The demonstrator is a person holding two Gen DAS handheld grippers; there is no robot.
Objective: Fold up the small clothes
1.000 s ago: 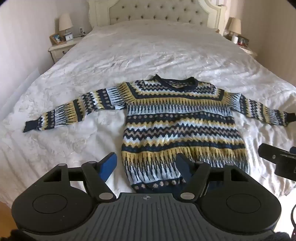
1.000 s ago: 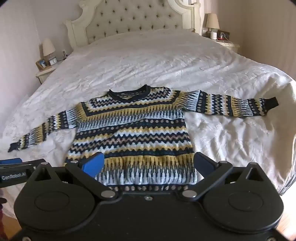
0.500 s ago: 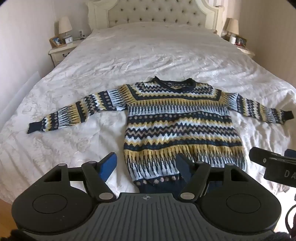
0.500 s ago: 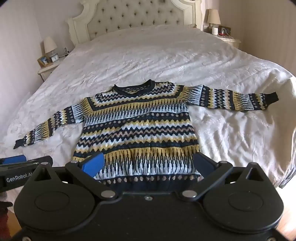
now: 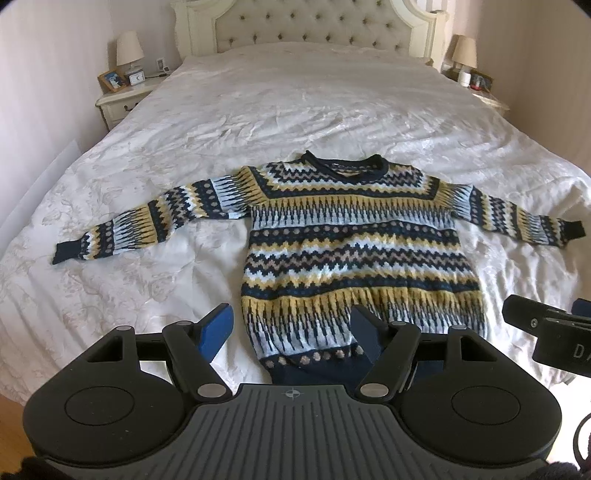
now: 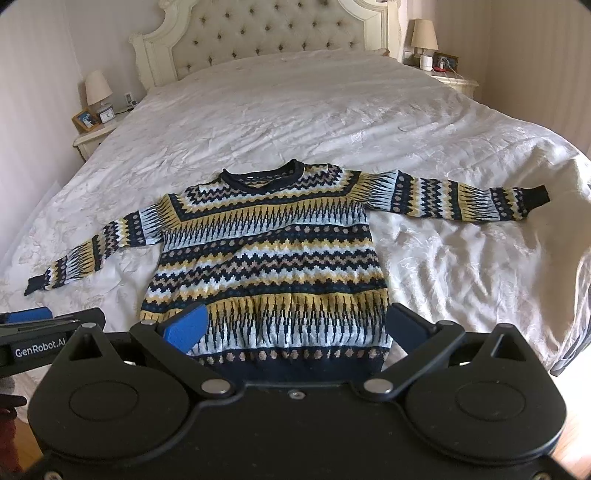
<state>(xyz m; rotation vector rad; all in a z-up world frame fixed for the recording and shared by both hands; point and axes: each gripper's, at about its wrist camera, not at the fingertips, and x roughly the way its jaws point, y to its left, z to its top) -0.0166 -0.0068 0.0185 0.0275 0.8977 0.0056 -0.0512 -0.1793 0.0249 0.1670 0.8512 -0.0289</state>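
Left wrist view first: the left tool (image 5: 290,332) has its blue pads spread wide with nothing between them, hanging just above the sweater's (image 5: 354,251) hem corner. Same story in the right wrist view, where the right tool (image 6: 295,326) is wide open and empty over the hem's middle.

What changed over the last second: both cameras have pulled back and up a bit. The sweater sat lower and closer to the fingers a moment ago; now more of the bed (image 5: 295,110) shows beyond it. The sweater itself hasn't budged. It's flat, front up, both sleeves stretched straight out to the sides, neckline toward the headboard (image 5: 306,29).

So my read is no fold has started yet; looks like lining up for a first grab, maybe a sleeve or the hem.
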